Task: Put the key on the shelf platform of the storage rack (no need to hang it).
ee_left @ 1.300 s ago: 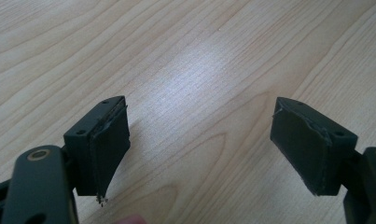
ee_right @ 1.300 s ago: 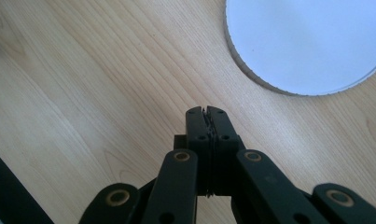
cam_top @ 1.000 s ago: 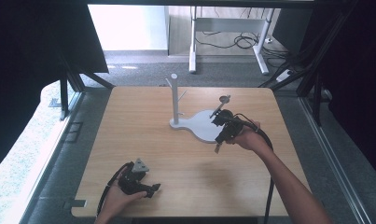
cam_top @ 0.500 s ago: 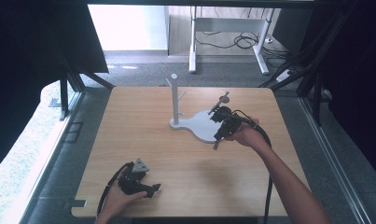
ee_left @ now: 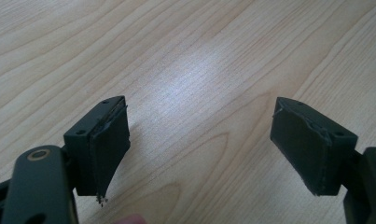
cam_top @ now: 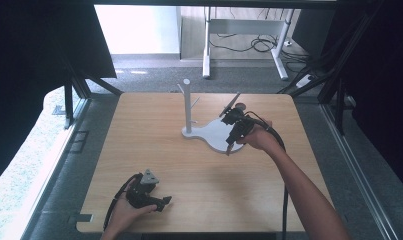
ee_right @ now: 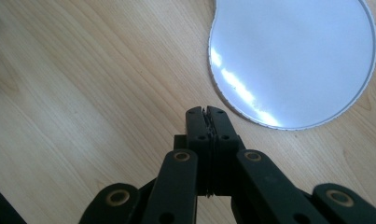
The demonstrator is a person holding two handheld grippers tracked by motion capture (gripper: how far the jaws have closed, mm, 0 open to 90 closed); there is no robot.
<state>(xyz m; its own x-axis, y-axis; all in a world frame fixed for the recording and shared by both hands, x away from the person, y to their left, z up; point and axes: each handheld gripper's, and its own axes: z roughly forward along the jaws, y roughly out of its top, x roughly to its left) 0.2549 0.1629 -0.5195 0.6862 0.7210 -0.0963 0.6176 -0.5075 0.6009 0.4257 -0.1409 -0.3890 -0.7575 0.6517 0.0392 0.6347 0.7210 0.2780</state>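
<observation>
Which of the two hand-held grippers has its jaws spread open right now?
The left gripper, resting low on the wooden table: its two black jaws stand wide apart. The right gripper, by the white stand base, has its jaws pressed together.

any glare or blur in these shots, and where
Right gripper view: bright glare streak on the white base, the shut right gripper sharp. Left gripper view: pale sheen on the table between the open left gripper's pads. High view: soft overall, floor beyond overexposed.
</observation>
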